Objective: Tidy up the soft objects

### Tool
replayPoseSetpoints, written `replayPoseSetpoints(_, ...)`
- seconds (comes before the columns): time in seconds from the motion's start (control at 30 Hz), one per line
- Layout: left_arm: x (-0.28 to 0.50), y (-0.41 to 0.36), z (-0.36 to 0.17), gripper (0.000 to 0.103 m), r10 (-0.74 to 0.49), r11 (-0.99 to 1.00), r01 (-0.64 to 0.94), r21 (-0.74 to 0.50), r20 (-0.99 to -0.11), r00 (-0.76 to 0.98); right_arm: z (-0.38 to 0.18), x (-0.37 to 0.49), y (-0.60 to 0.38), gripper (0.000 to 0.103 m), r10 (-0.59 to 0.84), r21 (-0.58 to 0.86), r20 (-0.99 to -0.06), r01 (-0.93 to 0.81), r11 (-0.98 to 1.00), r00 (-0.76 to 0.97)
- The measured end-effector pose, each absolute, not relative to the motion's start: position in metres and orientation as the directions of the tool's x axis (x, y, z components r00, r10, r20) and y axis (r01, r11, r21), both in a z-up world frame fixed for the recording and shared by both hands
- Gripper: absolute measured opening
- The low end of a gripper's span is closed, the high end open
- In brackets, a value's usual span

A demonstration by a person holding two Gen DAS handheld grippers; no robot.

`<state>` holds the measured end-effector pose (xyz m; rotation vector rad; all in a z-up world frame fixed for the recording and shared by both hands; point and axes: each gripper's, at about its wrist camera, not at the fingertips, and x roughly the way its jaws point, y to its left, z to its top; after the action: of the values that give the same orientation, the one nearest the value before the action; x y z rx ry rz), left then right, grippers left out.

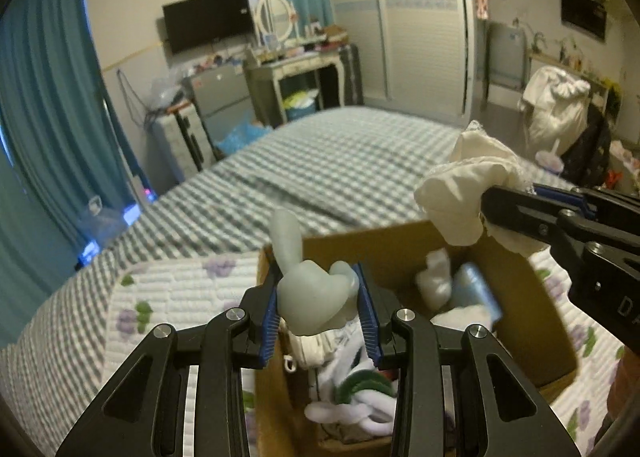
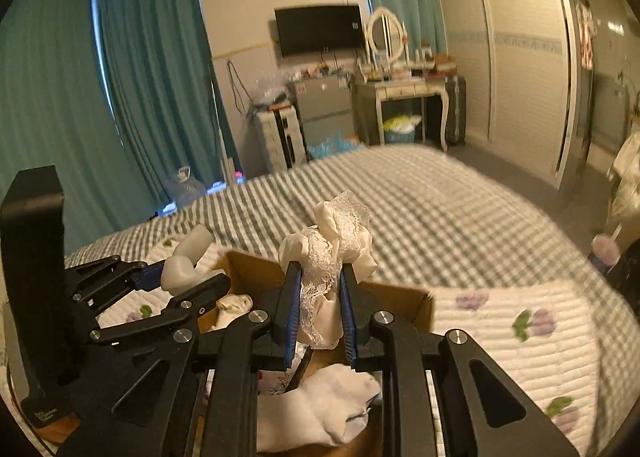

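okay, both tools are carrying cloth over the cardboard box sitting on the flowered quilt on the checked bed. left tool is clamping a pale rolled sock between its blue pads, jaws nearly closed, sock bulging out above them with one end sticking up. right tool is pinching a cream lace-trimmed cloth, jaws closed tight on the lace strip, the rest puffing out above the tips. both held pieces are hanging just above the box opening, not inside it yet.

handling, as a guess: both pieces are looking light, soft, squashy, not fragile. the sock is bunched thick, so gripping across the fat middle is looking safe. the lace cloth is thin and loose, so it is probably prone to slipping or snagging on the pads; a hold on a bunched fold is looking better than on the lace edge.

count: two tools, one box, one sock in the left, one lace cloth in the right. inside the box white socks and other cloth are lying in a heap, at least three pieces, exact number hard to tell.
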<state>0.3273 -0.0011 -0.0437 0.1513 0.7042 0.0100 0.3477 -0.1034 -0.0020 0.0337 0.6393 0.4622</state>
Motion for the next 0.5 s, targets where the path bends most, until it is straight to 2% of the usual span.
replayPoseSetpoints(0.17, 0.333, 0.0, -0.061, 0.038, 0.055, 0.991, 0.043, 0.126, -0.68, 0.731, -0.032, 0.37, -0.105, 0.018, 0.435, 0.212, -0.606, -0.392, 0.895, 0.666)
replayPoseSetpoints(0.2, 0.332, -0.001, -0.061, 0.039, 0.056, 0.991, 0.042, 0.126, -0.683, 0.728, -0.036, 0.373, -0.105, 0.022, 0.433, 0.217, -0.615, -0.387, 0.896, 0.659)
replayPoseSetpoints(0.23, 0.331, -0.003, -0.06, 0.04, 0.054, 0.991, 0.045, 0.126, -0.681, 0.73, -0.037, 0.376, -0.106, 0.036, 0.427, 0.216, -0.618, -0.38, 0.9, 0.66)
replayPoseSetpoints(0.27, 0.329, -0.004, -0.059, 0.041, 0.048, 0.991, 0.049, 0.125, -0.672, 0.739, -0.037, 0.377, -0.107, 0.044, 0.414, 0.214, -0.619, -0.364, 0.906, 0.667)
replayPoseSetpoints(0.3, 0.329, -0.004, -0.056, 0.045, 0.045, 0.99, 0.053, 0.127, -0.666, 0.744, -0.035, 0.378, -0.112, 0.057, 0.402, 0.218, -0.615, -0.344, 0.913, 0.678)
replayPoseSetpoints(0.33, 0.328, -0.006, -0.055, 0.051, 0.05, 0.99, 0.052, 0.133, -0.664, 0.746, -0.034, 0.376, -0.117, 0.059, 0.397, 0.223, -0.608, -0.332, 0.917, 0.687)
replayPoseSetpoints(0.37, 0.326, -0.008, -0.052, 0.068, 0.061, 0.988, 0.048, 0.145, -0.663, 0.746, -0.029, 0.374, -0.118, 0.059, 0.394, 0.226, -0.604, -0.326, 0.918, 0.692)
replayPoseSetpoints(0.4, 0.322, -0.01, -0.047, 0.078, 0.078, 0.987, 0.034, 0.158, -0.646, 0.759, -0.024, 0.373, -0.122, 0.059, 0.389, 0.224, -0.601, -0.32, 0.921, 0.698)
replayPoseSetpoints(0.5, 0.305, -0.015, -0.023, 0.082, 0.093, 0.985, 0.014, 0.172, -0.601, 0.794, 0.002, 0.354, -0.128, 0.059, 0.364, 0.202, -0.585, -0.304, 0.931, 0.725)
